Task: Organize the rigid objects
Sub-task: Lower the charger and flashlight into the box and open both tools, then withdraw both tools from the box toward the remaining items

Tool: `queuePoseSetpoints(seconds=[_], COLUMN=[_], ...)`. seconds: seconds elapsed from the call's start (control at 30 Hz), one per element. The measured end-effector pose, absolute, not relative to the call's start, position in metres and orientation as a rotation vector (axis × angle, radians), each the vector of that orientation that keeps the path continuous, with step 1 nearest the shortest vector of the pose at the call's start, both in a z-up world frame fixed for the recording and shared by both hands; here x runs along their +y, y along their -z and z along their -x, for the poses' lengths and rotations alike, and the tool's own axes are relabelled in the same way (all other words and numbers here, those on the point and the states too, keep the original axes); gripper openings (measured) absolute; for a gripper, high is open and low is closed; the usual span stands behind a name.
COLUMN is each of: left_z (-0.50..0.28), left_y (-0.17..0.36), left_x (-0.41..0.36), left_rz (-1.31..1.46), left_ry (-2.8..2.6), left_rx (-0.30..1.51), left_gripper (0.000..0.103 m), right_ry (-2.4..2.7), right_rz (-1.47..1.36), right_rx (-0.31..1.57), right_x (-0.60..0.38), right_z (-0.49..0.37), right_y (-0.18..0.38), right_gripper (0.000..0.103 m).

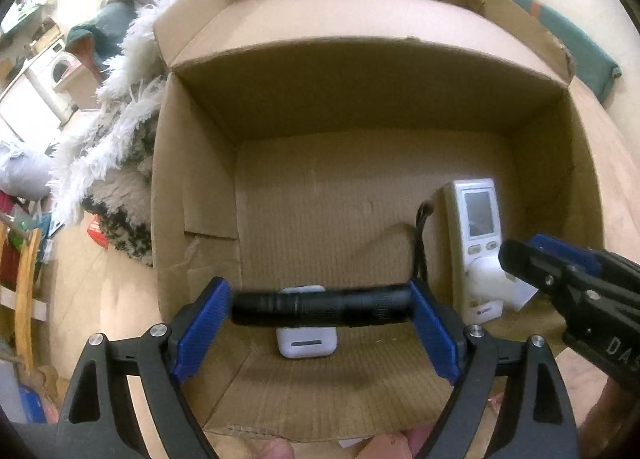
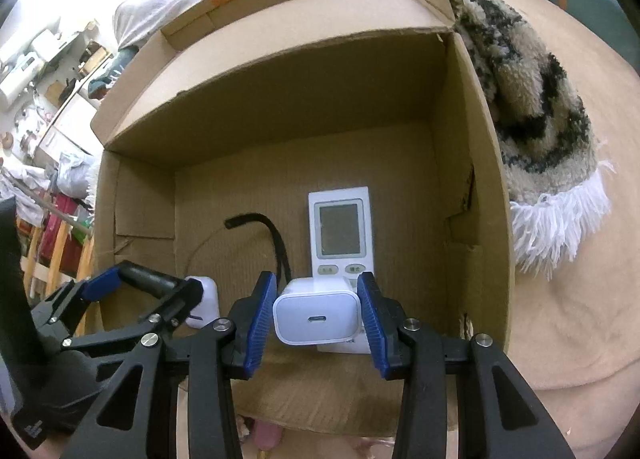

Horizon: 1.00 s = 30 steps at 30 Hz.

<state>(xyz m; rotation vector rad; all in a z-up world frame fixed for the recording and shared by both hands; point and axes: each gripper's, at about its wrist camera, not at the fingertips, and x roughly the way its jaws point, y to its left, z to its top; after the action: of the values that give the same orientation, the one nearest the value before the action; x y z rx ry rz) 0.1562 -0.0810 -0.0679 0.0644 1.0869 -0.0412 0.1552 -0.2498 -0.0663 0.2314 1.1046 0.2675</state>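
An open cardboard box (image 1: 200, 187) (image 2: 472, 131) lies under both grippers. My left gripper (image 1: 322, 309) (image 2: 148, 279) is shut on a black flashlight (image 1: 320, 309) (image 2: 150, 277), held end to end between the blue pads, low inside the box. Beneath it a small white case (image 1: 306, 343) (image 2: 204, 299) rests on the box floor. My right gripper (image 2: 316, 315) (image 1: 516, 263) is shut on a white USB charger (image 2: 316, 315) (image 1: 488, 275), just above the near end of a white remote with a screen (image 2: 340, 235) (image 1: 478, 227). A black strap (image 2: 276, 239) (image 1: 420, 235) lies left of the remote.
A shaggy black-and-white rug (image 1: 120, 163) (image 2: 532, 107) presses against the box's side. The box sits on a beige cover (image 2: 580, 299). A teal cushion (image 1: 576, 35) lies beyond it. A wooden rack with clutter (image 1: 24, 279) stands at the far left.
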Motion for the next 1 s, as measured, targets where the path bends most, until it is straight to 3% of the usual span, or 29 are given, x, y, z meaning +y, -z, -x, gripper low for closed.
queuePoseSetpoints(seconds=[0.07, 0.13, 0.4, 1.0], left_z=[-0.156, -0.154, -0.152, -0.146], left_y=[0.061, 0.055, 0.044, 0.032], left_x=[-0.079, -0.079, -0.082, -0.076], left_rz=[-0.045, -0.030, -0.031, 0.002], left_ry=[0.053, 0.060, 0.069, 0.076], left_rx=[1.057, 1.033, 1.022, 1.022], left_gripper=[0.100, 0.102, 0.102, 0.102], right_ry=[-0.273, -0.281, -0.308, -0.271], right_rz=[-0.211, -0.205, -0.226, -0.347], right_rx=[1.075, 1.035, 0.988, 0.986], right_x=[-0.248, -0.247, -0.249, -0.271], right_z=[-0.153, -0.151, -0.149, -0.151], right_y=[0.059, 0.052, 0.042, 0.039], right_gripper=[0.048, 0.074, 0.091, 0.092])
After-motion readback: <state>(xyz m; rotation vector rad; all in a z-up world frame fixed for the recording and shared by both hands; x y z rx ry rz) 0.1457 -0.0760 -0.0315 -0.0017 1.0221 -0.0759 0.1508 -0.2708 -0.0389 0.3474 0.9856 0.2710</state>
